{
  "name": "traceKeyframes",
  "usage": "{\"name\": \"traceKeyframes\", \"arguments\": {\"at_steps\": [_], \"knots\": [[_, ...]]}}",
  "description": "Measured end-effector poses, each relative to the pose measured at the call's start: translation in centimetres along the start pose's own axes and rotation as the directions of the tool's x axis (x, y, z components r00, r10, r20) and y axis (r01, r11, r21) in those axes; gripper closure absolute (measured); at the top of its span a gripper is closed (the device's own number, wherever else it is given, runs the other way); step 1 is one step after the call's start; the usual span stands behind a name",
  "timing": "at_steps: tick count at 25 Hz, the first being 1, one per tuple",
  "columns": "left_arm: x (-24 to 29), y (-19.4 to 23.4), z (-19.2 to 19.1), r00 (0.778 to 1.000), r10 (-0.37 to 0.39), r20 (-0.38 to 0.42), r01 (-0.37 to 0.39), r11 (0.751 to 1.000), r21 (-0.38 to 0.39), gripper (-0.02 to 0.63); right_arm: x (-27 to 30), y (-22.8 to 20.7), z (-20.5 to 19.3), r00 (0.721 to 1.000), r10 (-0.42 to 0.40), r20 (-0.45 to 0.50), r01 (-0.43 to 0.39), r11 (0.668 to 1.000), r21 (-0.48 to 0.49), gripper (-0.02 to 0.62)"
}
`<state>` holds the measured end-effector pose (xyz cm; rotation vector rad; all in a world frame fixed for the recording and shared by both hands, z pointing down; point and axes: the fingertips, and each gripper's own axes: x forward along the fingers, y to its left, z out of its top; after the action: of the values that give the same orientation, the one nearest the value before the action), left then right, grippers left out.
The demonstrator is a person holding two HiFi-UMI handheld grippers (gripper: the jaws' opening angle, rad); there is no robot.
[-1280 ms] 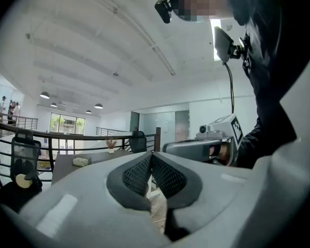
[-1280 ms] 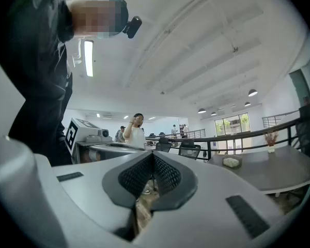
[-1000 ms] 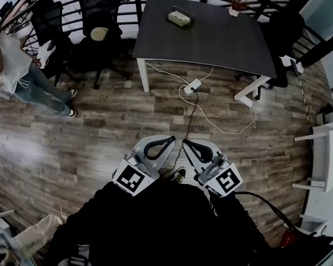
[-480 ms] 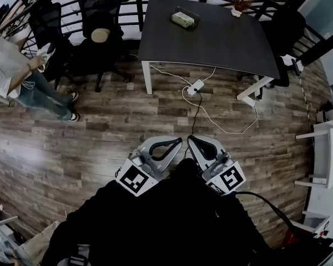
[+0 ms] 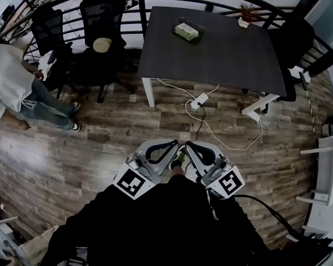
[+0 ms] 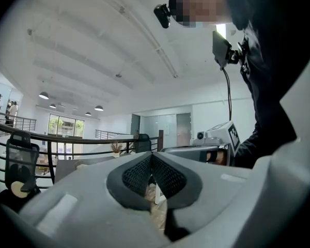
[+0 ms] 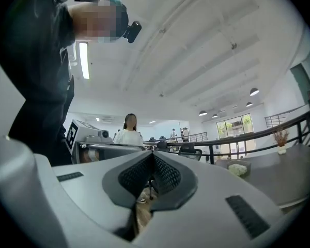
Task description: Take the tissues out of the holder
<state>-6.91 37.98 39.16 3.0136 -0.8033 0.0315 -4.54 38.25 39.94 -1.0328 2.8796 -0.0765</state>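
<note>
left gripper [image 5: 173, 144] – clenched, empty | right gripper [image 5: 188, 145] – clenched, empty | tissues [image 5: 186, 31] in holder [image 5: 181, 22], on table [image 5: 233, 54]

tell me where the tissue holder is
Head view, top centre: the tissue holder sits on the dark table toward its far-left corner, left of the potted plant.

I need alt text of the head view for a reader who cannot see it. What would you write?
A person in black holds the left tongs and right tongs side by side, both shut and empty, over a wood floor. Ahead stands a dark table with a tissue holder on it; another person stands at left.
</note>
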Motion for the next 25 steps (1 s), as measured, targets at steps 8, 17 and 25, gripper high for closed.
{"name": "traceKeyframes", "arguments": {"at_steps": [8, 17, 25], "knots": [[10.0, 7.6, 0.8, 0.995, 0.083, -0.064, -0.083, 0.997, 0.012, 0.62, 3.3, -12.3, 1.2, 0.997, 0.081, 0.016, -0.081, 0.996, 0.032, 0.595], [17.7, 13.1, 1.4, 0.987, 0.147, -0.063, -0.147, 0.989, 0.004, 0.62, 5.8, -21.5, 2.2, 0.993, 0.114, 0.011, -0.114, 0.993, 0.018, 0.595], [21.6, 19.1, 0.0, 0.993, 0.114, -0.044, -0.114, 0.993, -0.007, 0.621, 10.3, -26.6, 1.5, 0.996, 0.089, 0.002, -0.089, 0.996, 0.008, 0.595]]}}
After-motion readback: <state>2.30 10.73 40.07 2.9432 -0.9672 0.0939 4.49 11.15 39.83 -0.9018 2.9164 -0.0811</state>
